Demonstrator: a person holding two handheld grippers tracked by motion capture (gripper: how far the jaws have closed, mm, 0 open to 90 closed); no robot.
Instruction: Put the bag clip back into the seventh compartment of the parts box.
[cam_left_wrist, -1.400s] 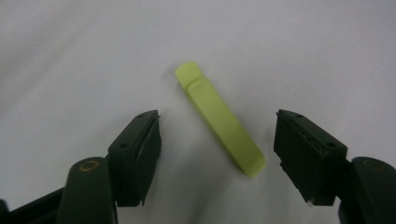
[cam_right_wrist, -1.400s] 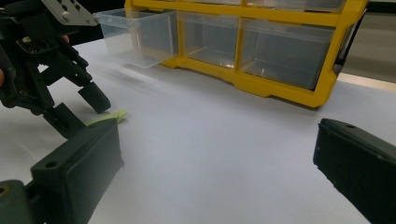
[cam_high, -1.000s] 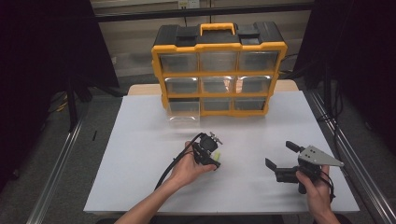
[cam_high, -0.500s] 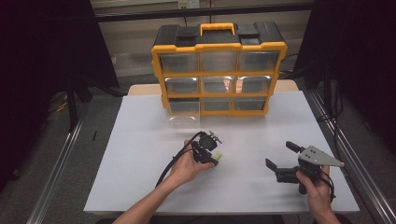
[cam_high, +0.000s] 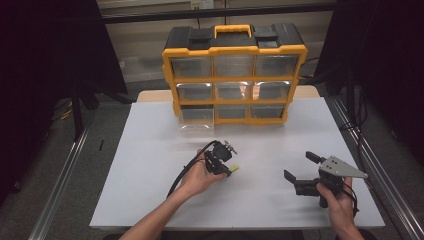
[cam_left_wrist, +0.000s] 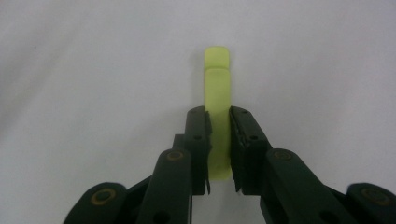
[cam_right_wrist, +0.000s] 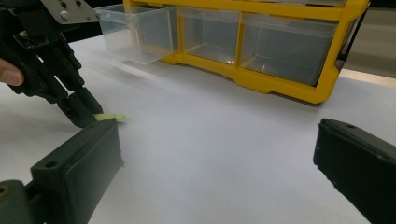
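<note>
Jaws of the left gripper (cam_high: 227, 170) had just been closing and now pinched the yellow-green strip (cam_left_wrist: 218, 116), which lay flat on the white table (cam_high: 150, 150) (mid-table, bare sheet all round). Right gripper (cam_high: 300, 167) sat well apart near the right edge, jaws spread. One drawer (cam_right_wrist: 135, 32) of the organizer (cam_high: 235, 75) stood pulled out.

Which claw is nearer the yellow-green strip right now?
Left. The left claw has just been closing and its jaws now clamp the yellow-green strip on the white table. The right claw sits open, well off to the strip's right.
</note>
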